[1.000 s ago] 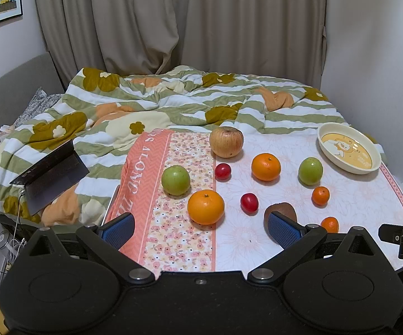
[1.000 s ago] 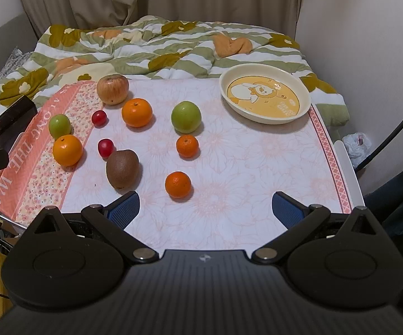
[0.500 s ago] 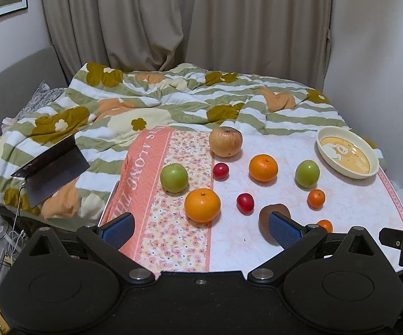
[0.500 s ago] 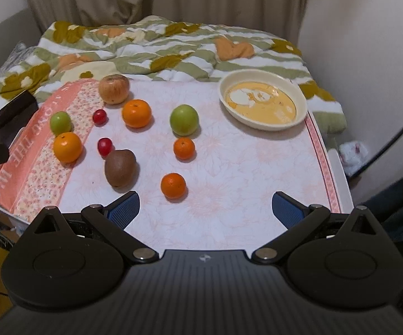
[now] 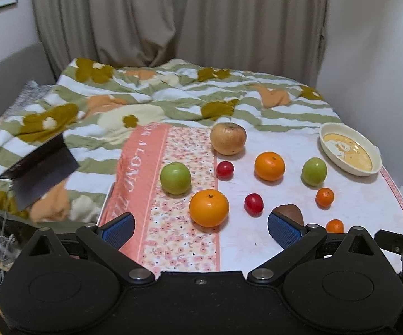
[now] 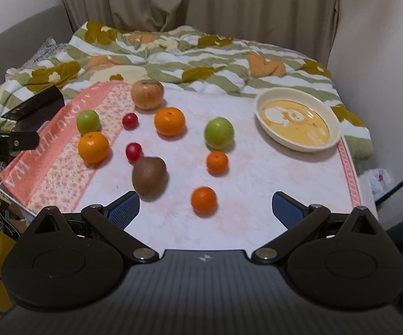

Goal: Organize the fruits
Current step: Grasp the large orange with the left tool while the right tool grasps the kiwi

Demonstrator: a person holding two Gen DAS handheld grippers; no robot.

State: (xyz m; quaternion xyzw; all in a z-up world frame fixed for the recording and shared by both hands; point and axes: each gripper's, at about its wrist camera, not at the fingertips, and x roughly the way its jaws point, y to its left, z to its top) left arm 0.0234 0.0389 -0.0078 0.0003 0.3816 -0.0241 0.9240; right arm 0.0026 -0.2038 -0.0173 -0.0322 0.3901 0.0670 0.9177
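Fruit lies spread on a table with a floral cloth (image 5: 237, 245). In the left wrist view I see a brownish apple (image 5: 228, 138), two green apples (image 5: 175, 178), two large oranges (image 5: 209, 207), two red cherry tomatoes (image 5: 253, 204), a brown kiwi (image 5: 289, 212) and two small mandarins (image 5: 324, 197). A cream dish (image 6: 297, 122) stands empty at the far right. My left gripper (image 5: 200, 230) is open just short of the near orange. My right gripper (image 6: 205, 210) is open, with a small mandarin (image 6: 204, 200) between the fingertips and the kiwi (image 6: 149, 176) beside the left finger.
A bed with a striped flowered quilt (image 5: 156, 103) lies behind the table. A dark open laptop (image 5: 38, 167) sits on the bed at the left. Curtains and a wall close the back and right side.
Both grippers have moved forward toward the table, so the fruit looks closer. The right gripper now has the near mandarin between its open fingers. No fruit has moved.
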